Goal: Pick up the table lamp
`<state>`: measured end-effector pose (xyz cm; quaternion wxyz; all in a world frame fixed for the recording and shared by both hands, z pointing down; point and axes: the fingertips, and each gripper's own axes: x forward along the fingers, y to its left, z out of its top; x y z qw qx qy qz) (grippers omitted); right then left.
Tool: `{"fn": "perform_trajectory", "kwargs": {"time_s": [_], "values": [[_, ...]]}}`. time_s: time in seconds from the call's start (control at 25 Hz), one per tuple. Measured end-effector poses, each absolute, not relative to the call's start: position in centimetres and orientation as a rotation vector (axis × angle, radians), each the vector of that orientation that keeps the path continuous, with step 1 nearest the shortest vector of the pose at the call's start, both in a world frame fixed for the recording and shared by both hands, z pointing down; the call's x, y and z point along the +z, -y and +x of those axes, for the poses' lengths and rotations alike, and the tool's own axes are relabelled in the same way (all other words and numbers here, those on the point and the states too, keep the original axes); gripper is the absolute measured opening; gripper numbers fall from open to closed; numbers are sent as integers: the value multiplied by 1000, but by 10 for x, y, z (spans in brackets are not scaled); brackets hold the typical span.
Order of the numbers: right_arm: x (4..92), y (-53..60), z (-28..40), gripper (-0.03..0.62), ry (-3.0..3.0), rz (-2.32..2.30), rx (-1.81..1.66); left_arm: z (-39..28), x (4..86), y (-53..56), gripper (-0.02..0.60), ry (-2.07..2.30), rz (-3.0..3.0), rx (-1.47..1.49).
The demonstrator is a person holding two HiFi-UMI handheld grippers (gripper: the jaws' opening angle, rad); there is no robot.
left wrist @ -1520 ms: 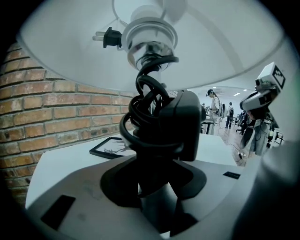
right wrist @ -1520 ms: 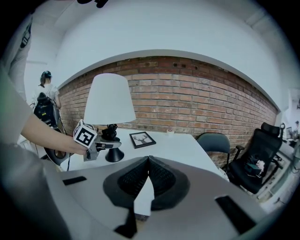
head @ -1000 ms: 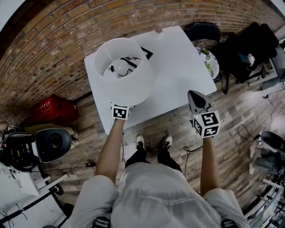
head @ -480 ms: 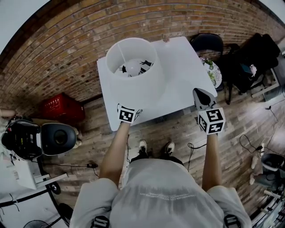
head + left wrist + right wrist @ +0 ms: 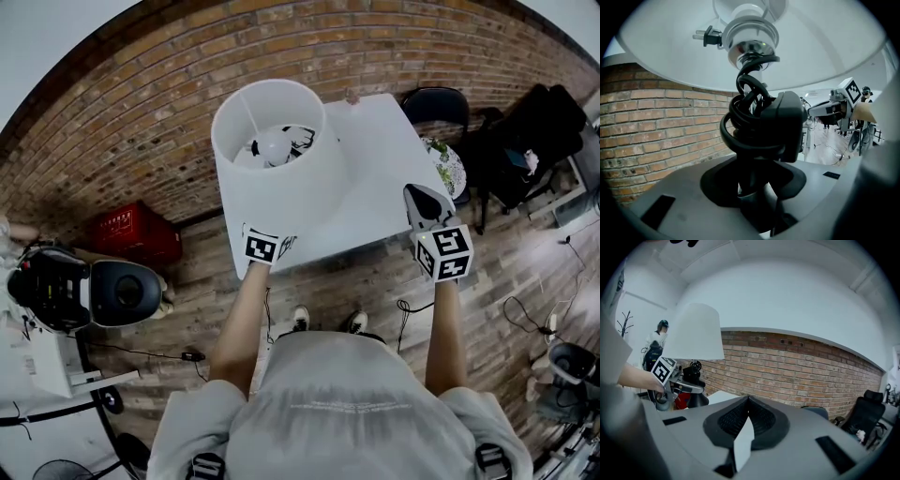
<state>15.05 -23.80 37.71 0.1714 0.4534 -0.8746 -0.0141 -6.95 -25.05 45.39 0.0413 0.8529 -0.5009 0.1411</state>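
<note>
Your left hand-held gripper (image 5: pixel 752 187) clamped on the table lamp (image 5: pixel 278 169) by its cord-wrapped stem, lamp upright at 11 o'clock over the white worktop (image 5: pixel 384 178), your right hand-held gripper (image 5: pixel 424 202) at 3 o'clock, jaws together, holding nothing.

Brick wall (image 5: pixel 141 122), wooden floor (image 5: pixel 375 281), white table (image 5: pixel 380 169)

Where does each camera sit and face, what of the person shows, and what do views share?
Head view: on the head, facing steeply down at table lamp and white table; forearms, torso, shoes show.
Left gripper view: on the left gripper, looking along jaws that grip the lamp's cord-wrapped stem.
Right gripper view: on the right gripper, facing the brick wall; jaws together, empty; left hand visible.
Shared: all three show the lamp.
</note>
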Motion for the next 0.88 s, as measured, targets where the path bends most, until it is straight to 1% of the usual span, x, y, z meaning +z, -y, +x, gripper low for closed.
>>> {"fn": "perform_trajectory", "kwargs": {"time_s": [0.44,0.88], "values": [[351,240,124,3,2531,1233,-143,-77,407,240,140,1598,2646,367],[334,243,117,3,2570,1235,-184,-78,380,240,141,1660,2654,303]]}}
